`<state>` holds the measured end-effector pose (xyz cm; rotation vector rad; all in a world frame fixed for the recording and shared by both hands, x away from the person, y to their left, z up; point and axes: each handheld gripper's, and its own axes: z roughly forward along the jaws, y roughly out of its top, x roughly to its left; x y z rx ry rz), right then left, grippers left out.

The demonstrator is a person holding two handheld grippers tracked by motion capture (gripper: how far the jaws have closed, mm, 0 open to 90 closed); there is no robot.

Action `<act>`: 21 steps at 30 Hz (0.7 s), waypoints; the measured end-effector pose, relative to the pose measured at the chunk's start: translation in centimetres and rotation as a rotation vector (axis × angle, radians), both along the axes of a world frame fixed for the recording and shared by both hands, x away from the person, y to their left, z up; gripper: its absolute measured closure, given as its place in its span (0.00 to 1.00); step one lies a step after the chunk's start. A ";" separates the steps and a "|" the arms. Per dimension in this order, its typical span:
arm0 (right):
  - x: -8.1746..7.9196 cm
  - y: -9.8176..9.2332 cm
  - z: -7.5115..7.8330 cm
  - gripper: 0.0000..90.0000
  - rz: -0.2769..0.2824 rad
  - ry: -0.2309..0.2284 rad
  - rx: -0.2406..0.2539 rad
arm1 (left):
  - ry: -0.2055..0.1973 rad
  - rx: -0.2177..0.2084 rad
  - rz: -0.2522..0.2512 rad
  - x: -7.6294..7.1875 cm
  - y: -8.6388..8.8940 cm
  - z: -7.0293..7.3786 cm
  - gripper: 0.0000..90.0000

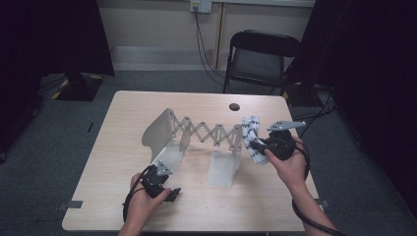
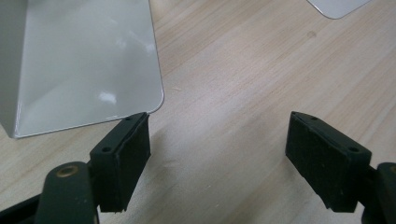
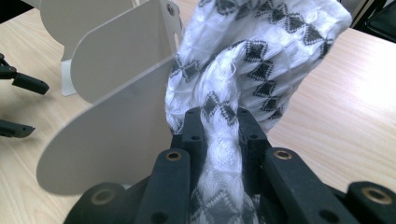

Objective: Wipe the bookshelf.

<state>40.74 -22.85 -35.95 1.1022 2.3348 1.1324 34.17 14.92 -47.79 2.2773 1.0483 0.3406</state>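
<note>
Right gripper view: fingers (image 3: 194, 135) tight on patterned cloth (image 3: 261, 51).

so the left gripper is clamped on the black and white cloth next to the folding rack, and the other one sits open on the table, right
Not quite: the gripper clamped on the black and white cloth is the right gripper, as the right gripper view shows, beside the folding rack. The left gripper is the one sitting open over the table.
</note>
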 end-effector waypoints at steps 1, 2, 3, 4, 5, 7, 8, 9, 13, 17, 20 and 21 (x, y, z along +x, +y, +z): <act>0.1 0.3 0.0 0.86 0.001 -0.001 -0.008 | -0.002 -0.002 0.000 0.0 0.0 0.0 0.25; 0.3 0.5 -0.1 0.86 0.002 -0.004 -0.015 | -0.003 -0.006 0.002 0.0 -0.1 0.0 0.25; 0.4 0.8 -0.2 0.86 0.000 -0.002 -0.023 | -0.005 -0.004 0.002 0.0 0.0 0.0 0.25; 0.6 0.9 -0.4 0.86 -0.002 0.002 -0.027 | -0.003 -0.001 0.002 -0.1 0.0 0.1 0.25; 0.7 1.0 -0.7 0.86 -0.006 0.006 -0.033 | -0.002 -0.003 0.001 -0.1 0.0 0.1 0.24; 1.1 1.0 -1.3 0.86 -0.013 0.021 -0.034 | -0.004 -0.008 0.003 0.0 0.0 0.1 0.24; 1.2 1.0 -1.5 0.86 -0.016 0.027 -0.032 | -0.005 -0.007 0.003 0.0 0.0 0.0 0.25; 1.3 0.9 -1.9 0.86 -0.020 0.033 -0.028 | -0.006 -0.005 0.002 0.0 0.0 0.0 0.25; 1.6 0.7 -3.3 0.86 -0.033 0.067 -0.017 | -0.001 -0.002 -0.002 0.0 0.0 0.0 0.25; 1.7 0.9 -4.4 0.86 -0.036 0.088 -0.009 | 0.003 -0.001 -0.003 0.1 0.0 -0.1 0.25; 1.7 1.0 -5.1 0.86 -0.041 0.097 -0.014 | 0.004 -0.001 0.000 0.1 0.1 -0.1 0.24; 1.7 1.0 -5.4 0.86 -0.041 0.099 -0.014 | 0.003 0.000 0.000 0.1 0.1 0.0 0.25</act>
